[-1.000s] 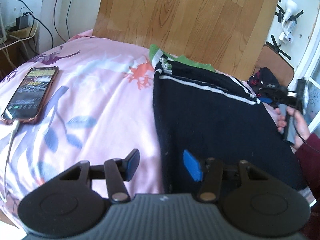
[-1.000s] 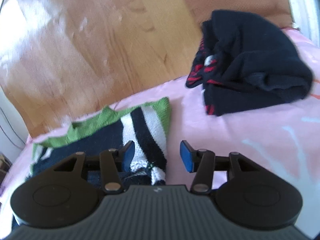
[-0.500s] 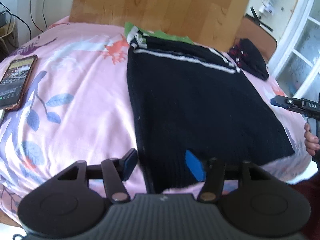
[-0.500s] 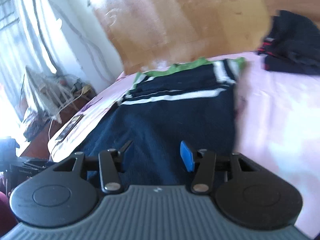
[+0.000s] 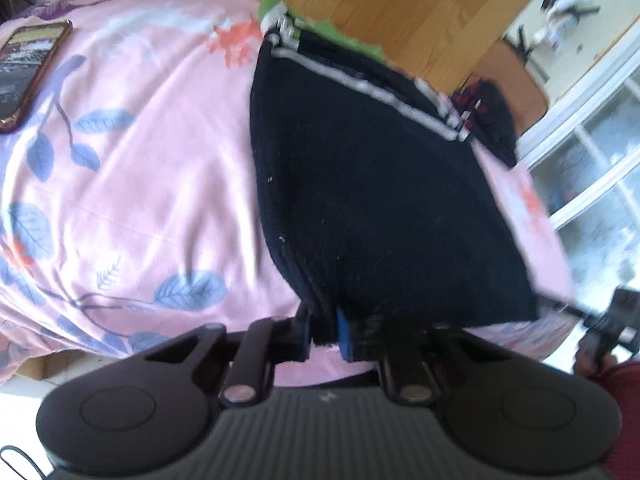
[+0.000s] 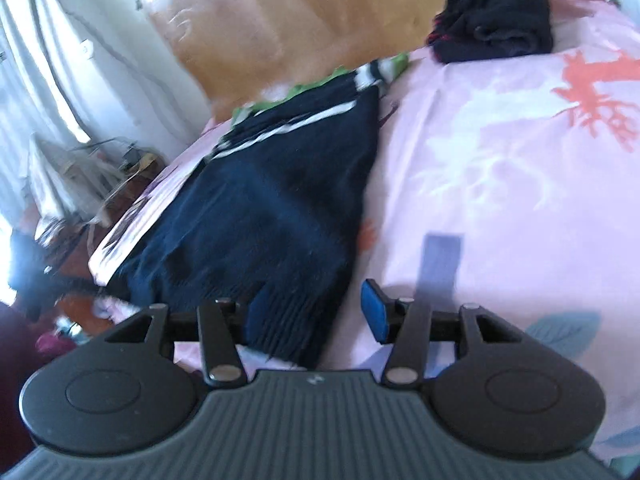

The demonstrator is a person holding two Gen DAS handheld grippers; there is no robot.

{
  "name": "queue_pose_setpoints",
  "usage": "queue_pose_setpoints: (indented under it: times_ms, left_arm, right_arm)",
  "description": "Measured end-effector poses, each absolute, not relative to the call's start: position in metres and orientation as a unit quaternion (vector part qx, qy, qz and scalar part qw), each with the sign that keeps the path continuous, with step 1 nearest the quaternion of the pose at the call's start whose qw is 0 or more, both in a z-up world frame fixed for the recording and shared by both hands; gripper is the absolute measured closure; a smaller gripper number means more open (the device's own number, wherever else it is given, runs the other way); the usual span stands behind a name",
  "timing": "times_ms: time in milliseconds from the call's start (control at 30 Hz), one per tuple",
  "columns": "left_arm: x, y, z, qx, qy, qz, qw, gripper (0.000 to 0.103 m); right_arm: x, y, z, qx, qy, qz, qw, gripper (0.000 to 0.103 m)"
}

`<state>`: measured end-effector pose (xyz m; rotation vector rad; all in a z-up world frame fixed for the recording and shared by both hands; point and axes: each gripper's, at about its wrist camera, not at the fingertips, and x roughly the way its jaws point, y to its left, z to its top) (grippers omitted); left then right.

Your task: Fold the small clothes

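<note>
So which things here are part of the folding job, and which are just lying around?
Part of the job:
- navy sweater, near hem
- left gripper, shut on that hem
- right gripper, open at the hem's other corner

Lying about:
- phone on the pink bedsheet
- dark bundled garment by the wooden headboard

No text is legible (the phone [image 5: 32, 76] screen is blurred).

Bright daylight, motion blur, fisheye-warped edges
</note>
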<state>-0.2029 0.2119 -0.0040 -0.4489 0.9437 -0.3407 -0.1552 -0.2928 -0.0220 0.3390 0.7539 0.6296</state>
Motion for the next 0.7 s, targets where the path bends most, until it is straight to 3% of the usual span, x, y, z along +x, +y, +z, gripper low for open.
queue_pose_setpoints:
  times_ms: [33,133,433,633,700]
  left_arm:
    - [-0.205,0.218,0.0,-0.224,0.436,-0.166,0.856,0.092]
    - [-0.212,0.229,0.014,-0.251,0.397,-0.173,0.866,0.092]
    - [-0.185,0.251,0.042,-0.314,0.304,-0.193,0.879,0.092]
    - [-0.094,0.242,0.064,-0.288,0.293,-0.174,0.895,0.091]
    - [-0.051,0.236,0.064,-0.269,0.308,-0.134,0.903,0.084]
  right_arm:
    - [-0.156,-0.288,-0.024,0.157,0.368,0.315,0.861,0.085]
    - [-0.16,-0.28,-0.026,0.136,0.37,0.327,0.859,0.092]
    - [-0.13,-0.307,0.009,0.248,0.269,0.37,0.854,0.092]
    - [-0.048,-0.299,0.031,0.285,0.222,0.328,0.873,0.092]
    - [-0.008,-0.292,0.035,0.296,0.228,0.292,0.88,0.092]
